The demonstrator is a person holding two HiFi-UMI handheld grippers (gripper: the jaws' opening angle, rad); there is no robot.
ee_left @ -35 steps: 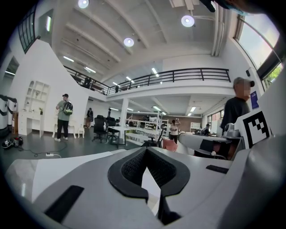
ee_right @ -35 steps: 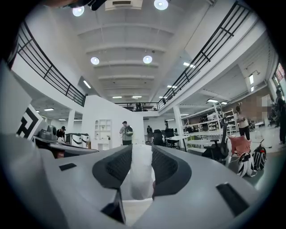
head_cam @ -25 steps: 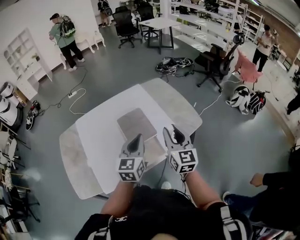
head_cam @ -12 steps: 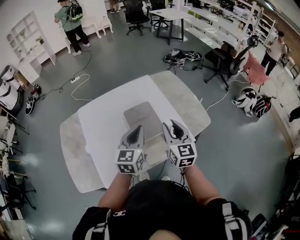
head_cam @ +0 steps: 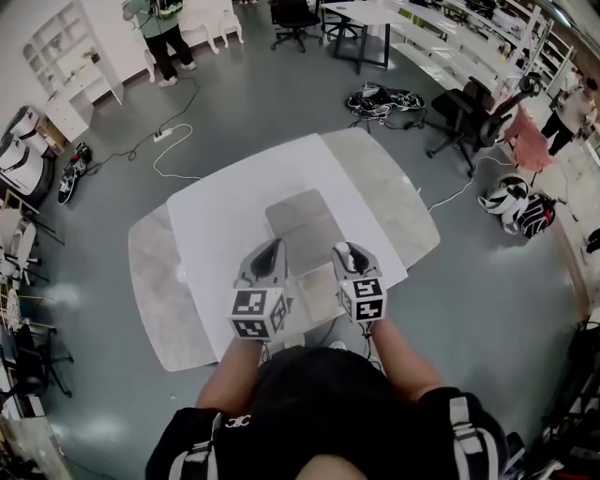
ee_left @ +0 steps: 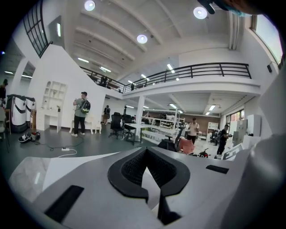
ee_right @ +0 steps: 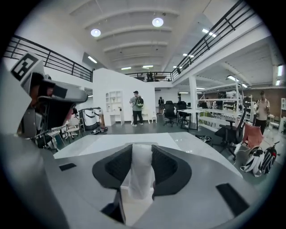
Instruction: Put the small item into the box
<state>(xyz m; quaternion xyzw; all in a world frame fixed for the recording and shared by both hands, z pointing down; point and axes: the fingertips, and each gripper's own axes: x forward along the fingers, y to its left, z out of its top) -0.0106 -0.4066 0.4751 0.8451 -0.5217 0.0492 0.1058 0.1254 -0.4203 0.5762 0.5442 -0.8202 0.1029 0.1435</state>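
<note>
In the head view both grippers hover side by side over the near edge of the white table top (head_cam: 230, 211). My right gripper (head_cam: 346, 255) is shut on a small white item (ee_right: 141, 176), which stands upright between its black pads (ee_right: 165, 167) in the right gripper view. My left gripper (head_cam: 268, 256) is shut with nothing in it; its jaws come to a single point. A flat grey box (head_cam: 302, 223) lies on the table just beyond both grippers. A paler flat piece (head_cam: 320, 293) lies between the grippers at the table's near edge.
The white top rests on a larger grey stone table (head_cam: 157, 292). On the floor around it are cables (head_cam: 173, 150), a black office chair (head_cam: 469, 112) and bags (head_cam: 520, 208). A person (head_cam: 167, 28) stands far off at the back left.
The head view has shifted, so the table sits a little higher and further right in it. Both grippers stay side by side over its near edge, the right still holding the white item.
</note>
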